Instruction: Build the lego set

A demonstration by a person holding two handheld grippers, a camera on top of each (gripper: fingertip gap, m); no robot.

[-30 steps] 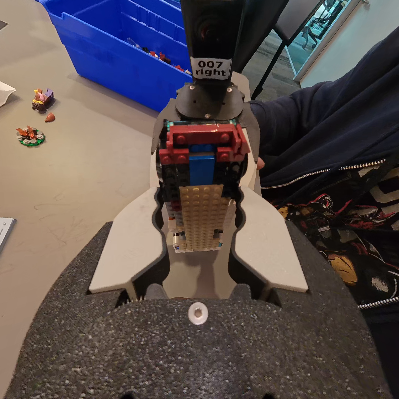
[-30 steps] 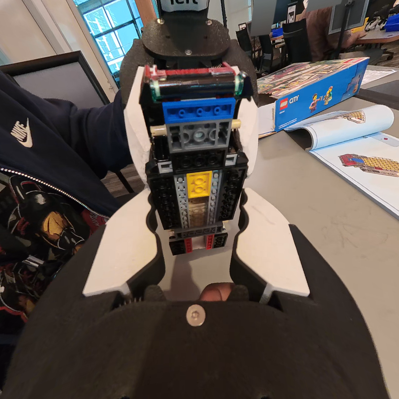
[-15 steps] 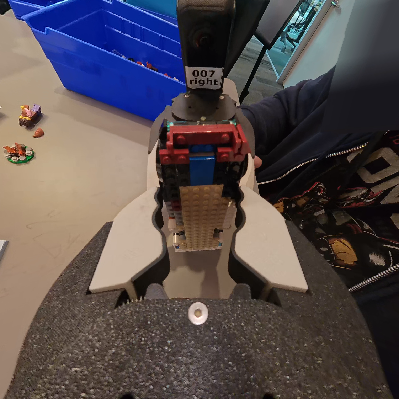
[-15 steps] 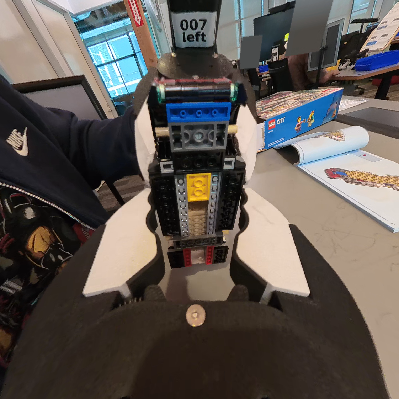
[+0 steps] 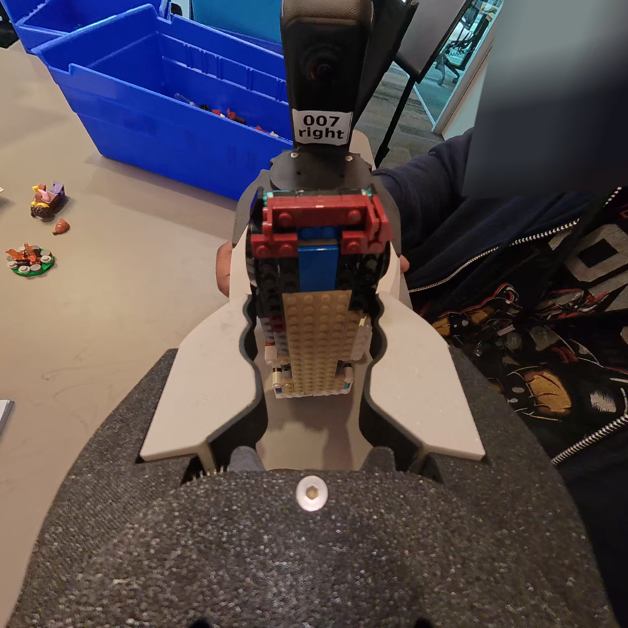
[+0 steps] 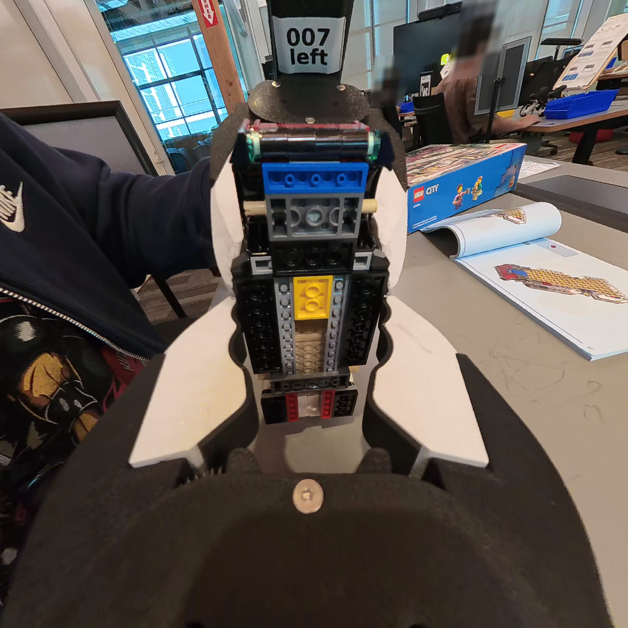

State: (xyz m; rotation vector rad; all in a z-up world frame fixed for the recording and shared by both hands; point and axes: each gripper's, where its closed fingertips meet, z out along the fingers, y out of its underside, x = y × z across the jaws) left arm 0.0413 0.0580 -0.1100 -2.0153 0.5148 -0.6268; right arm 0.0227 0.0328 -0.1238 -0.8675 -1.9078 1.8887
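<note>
Both grippers are sharing one brick model above the worktop [image 6: 509,390].

I am clamping the left gripper [image 5: 314,326] and the right gripper [image 6: 307,326], fingers spread wide, on opposite ends of the brick model [image 5: 317,326], steadying it at 12 o'clock.

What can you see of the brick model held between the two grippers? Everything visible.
The brick model is a long, narrow plastic build held above the grey table. The side seen from the left wrist has a tan studded plate, blue tile and dark red bricks. The side seen from the right wrist shows black and grey plate undersides and a yellow plate. The left gripper and right gripper clamp its long sides from opposite ends.
</note>
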